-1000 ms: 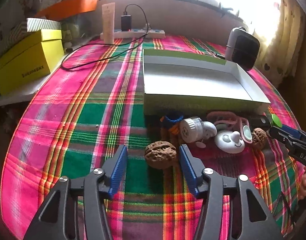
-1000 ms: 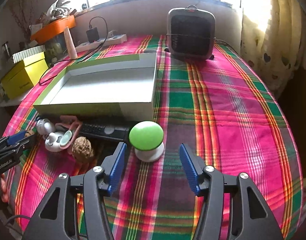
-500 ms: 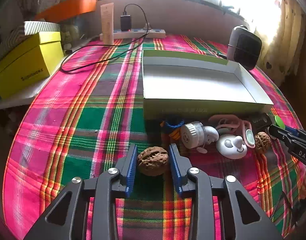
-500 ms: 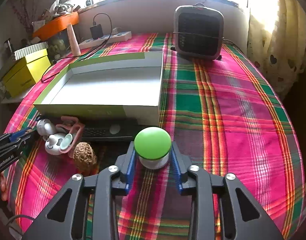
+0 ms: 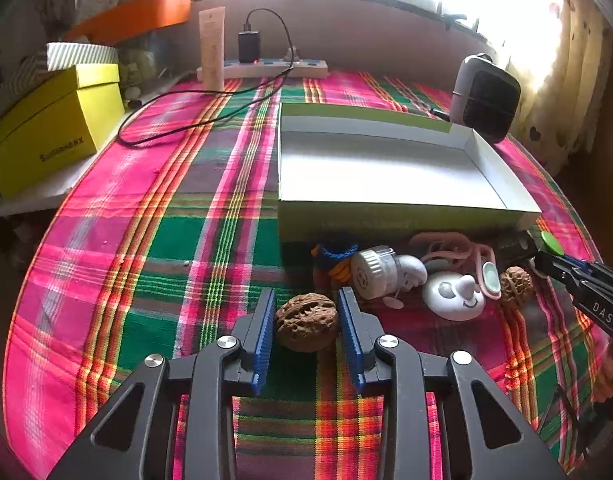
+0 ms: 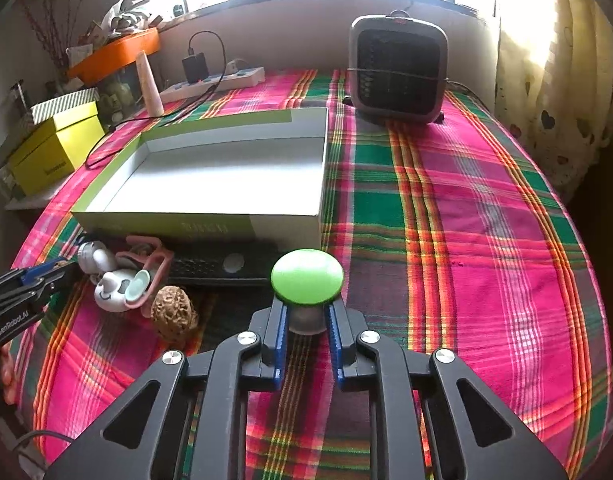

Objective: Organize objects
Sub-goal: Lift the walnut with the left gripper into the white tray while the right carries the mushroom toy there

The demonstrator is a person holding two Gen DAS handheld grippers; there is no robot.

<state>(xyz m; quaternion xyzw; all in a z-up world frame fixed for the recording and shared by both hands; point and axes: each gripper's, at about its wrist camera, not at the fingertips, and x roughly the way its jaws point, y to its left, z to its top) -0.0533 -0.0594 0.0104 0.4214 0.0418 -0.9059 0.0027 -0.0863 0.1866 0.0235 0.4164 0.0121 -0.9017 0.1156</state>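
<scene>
Grasp step: left gripper (image 5: 306,322) clamps the near walnut (image 5: 306,322), right gripper (image 6: 306,322) clamps the green-capped mushroom toy (image 6: 307,278); next, I judge, lift both into the far open box (image 5: 386,216)

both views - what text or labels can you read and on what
"DAS": on the right gripper, seen in the left wrist view.
"GenRobot.AI": on the left gripper, seen in the right wrist view.
Yellow box: printed side wording too blurred to read.
Open tray: faint front-wall print, unreadable.
</scene>
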